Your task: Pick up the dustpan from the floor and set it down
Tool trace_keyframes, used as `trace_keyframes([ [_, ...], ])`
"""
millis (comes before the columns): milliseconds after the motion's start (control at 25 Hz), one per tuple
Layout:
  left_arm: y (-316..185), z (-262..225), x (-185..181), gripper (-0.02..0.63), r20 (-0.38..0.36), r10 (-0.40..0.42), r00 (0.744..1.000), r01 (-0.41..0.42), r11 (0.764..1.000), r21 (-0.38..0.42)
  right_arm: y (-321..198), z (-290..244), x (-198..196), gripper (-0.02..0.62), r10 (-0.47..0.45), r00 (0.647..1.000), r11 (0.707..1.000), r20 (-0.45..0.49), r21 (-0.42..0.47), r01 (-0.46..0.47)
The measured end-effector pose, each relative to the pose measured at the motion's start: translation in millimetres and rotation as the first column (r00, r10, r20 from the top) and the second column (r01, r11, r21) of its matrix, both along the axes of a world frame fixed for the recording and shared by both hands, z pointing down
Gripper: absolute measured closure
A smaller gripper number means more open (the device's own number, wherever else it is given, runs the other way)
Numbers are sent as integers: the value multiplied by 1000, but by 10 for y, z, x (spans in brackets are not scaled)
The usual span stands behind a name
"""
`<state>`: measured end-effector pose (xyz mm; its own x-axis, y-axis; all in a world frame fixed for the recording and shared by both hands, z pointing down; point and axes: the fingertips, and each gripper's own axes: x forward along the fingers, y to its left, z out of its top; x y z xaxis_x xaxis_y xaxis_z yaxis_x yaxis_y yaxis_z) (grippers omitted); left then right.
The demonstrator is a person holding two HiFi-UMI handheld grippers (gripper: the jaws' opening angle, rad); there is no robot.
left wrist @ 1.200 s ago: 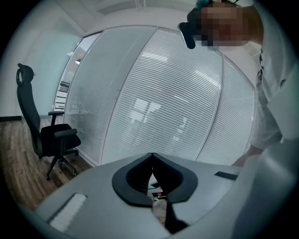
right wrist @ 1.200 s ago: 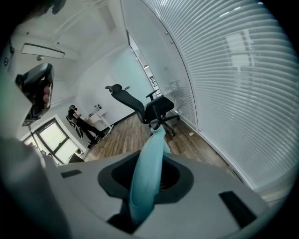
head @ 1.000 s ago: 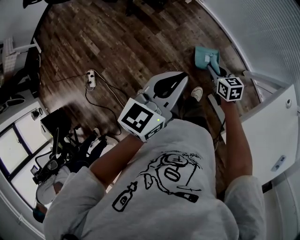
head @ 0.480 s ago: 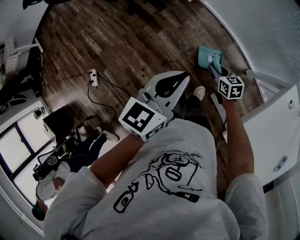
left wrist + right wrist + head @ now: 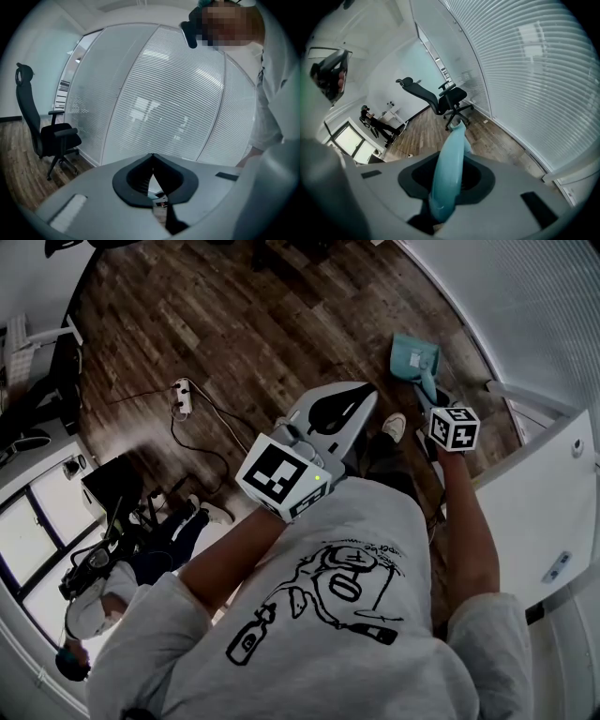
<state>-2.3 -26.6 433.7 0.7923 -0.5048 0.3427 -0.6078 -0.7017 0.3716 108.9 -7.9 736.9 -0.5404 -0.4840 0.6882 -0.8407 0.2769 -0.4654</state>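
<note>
Wood plank floor [image 5: 244, 315] fills most of the head view, with a glass wall [image 5: 525, 306] covered in blinds curving along the right side. The teal dustpan [image 5: 411, 354] sits close to that wall, just ahead of the person's white shoe [image 5: 394, 426]. Its pan end is furthest from the person and its handle [image 5: 443, 197] runs back toward them.

The right gripper [image 5: 452, 159] has it by the handle. In the right gripper view the jaws are closed down narrow on the teal handle, which goes straight through the gap between the pads and sticks up and away from the camera, so the pan end is well past the fingertips. Whether the pan is touching the floor or is a bit off it, nobody could tell from these views. An office chair [image 5: 445, 101] stands further down the room beyond it.

The left gripper [image 5: 152, 157] isn't doing anything with the dustpan. Its jaw tips are pressed together with nothing between them, and it's held out in front of the person's chest, well apart from the dustpan and to its left. A white power strip [image 5: 181, 397] with a trailing cable lies on the floor off to the left.
</note>
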Motion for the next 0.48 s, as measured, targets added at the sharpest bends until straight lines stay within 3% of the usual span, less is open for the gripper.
trace_keyframes([
  [480,44,44,-12,604,-8,-3,1000,3,1000,-5,451,245,-72,520,-5,991,989,-133,-149,-15],
])
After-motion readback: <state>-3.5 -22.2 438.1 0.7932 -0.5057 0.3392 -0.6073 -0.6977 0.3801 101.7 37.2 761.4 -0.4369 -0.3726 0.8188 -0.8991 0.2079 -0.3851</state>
